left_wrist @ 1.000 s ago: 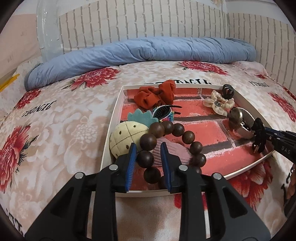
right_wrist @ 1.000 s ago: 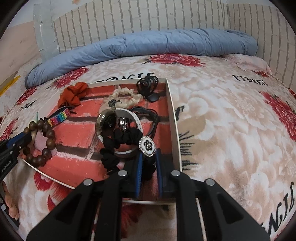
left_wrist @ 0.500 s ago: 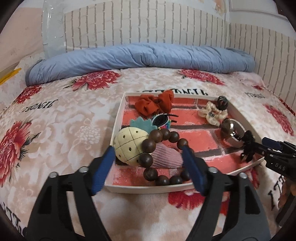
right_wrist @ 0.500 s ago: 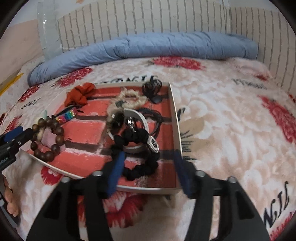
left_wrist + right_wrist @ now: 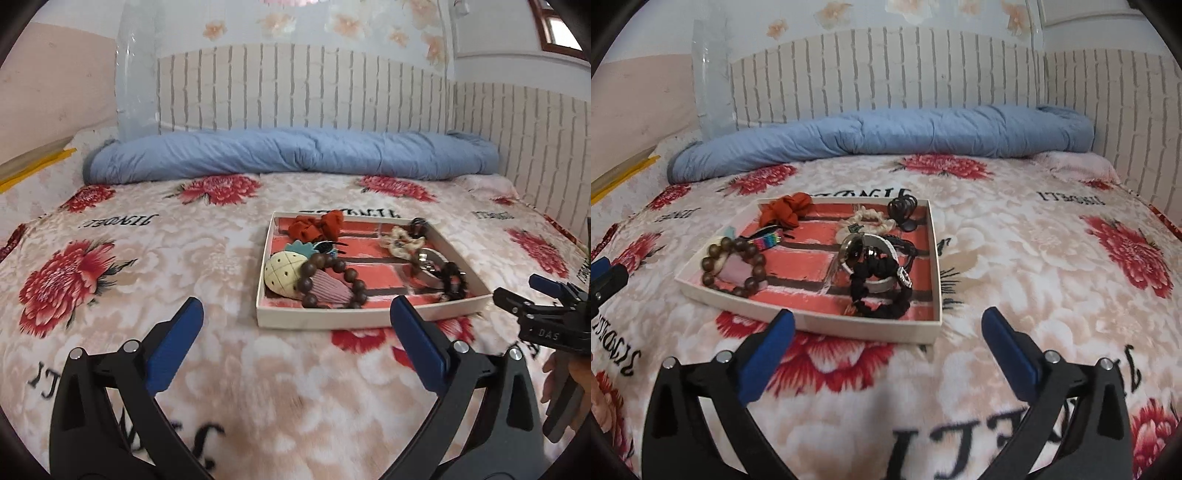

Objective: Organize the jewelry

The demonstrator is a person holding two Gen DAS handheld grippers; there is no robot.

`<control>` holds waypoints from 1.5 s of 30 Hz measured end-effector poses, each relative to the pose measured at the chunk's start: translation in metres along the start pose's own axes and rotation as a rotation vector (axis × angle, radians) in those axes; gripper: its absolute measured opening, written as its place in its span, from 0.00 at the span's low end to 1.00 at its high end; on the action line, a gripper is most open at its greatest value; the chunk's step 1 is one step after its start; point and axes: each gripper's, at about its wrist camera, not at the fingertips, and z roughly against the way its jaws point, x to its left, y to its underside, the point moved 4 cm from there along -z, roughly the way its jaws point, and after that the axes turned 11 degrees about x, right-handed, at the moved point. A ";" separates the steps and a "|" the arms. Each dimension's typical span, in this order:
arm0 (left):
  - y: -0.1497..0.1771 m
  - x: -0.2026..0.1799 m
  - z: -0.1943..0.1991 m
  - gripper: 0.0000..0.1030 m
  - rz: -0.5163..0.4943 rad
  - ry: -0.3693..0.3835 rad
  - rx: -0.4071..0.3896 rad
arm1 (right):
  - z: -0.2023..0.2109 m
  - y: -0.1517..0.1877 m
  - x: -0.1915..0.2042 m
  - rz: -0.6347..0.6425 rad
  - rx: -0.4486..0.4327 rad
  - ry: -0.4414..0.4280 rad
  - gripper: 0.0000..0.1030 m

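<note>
A shallow white tray (image 5: 354, 318) (image 5: 871, 326) with a red brick-pattern floor lies on the bed. In it lie a brown wooden bead bracelet (image 5: 334, 282) (image 5: 733, 266), a pineapple-shaped clip (image 5: 282, 272), a rust-red scrunchie (image 5: 316, 225) (image 5: 786, 210), a cream scrunchie (image 5: 406, 240) (image 5: 868, 221), a black scrunchie with a charm (image 5: 879, 291) (image 5: 452, 280) and a black claw clip (image 5: 904, 206). My left gripper (image 5: 295, 325) is open and empty, in front of the tray. My right gripper (image 5: 886, 332) is open and empty near the tray's front edge; it shows at the right of the left wrist view (image 5: 543, 310).
The bed is covered by a floral blanket (image 5: 147, 258) with red flowers. A rolled blue quilt (image 5: 291, 155) (image 5: 879, 133) lies along the far edge against a brick-pattern wall. The wall also runs along the right side of the bed.
Both grippers opened, letting go of the bead bracelet and the black scrunchie, which now lie in the tray. Both pulled back and up, away from the tray.
</note>
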 end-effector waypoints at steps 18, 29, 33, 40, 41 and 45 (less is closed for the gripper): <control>0.081 -0.030 0.083 0.95 0.023 -0.089 -0.194 | 0.097 0.080 -0.003 0.002 -0.231 0.013 0.96; 0.089 -0.033 0.079 0.95 0.002 -0.118 -0.199 | 0.101 0.085 -0.007 -0.022 -0.272 -0.016 0.96; 0.089 -0.031 0.079 0.95 0.010 -0.113 -0.197 | 0.102 0.087 -0.005 -0.010 -0.281 -0.009 0.96; 0.089 -0.031 0.080 0.95 0.014 -0.111 -0.205 | 0.101 0.088 -0.003 -0.002 -0.281 -0.005 0.96; 0.090 -0.031 0.080 0.95 0.013 -0.111 -0.206 | 0.101 0.088 -0.002 0.000 -0.281 -0.004 0.96; 0.090 -0.032 0.079 0.95 0.014 -0.110 -0.205 | 0.099 0.088 -0.003 0.003 -0.277 -0.004 0.96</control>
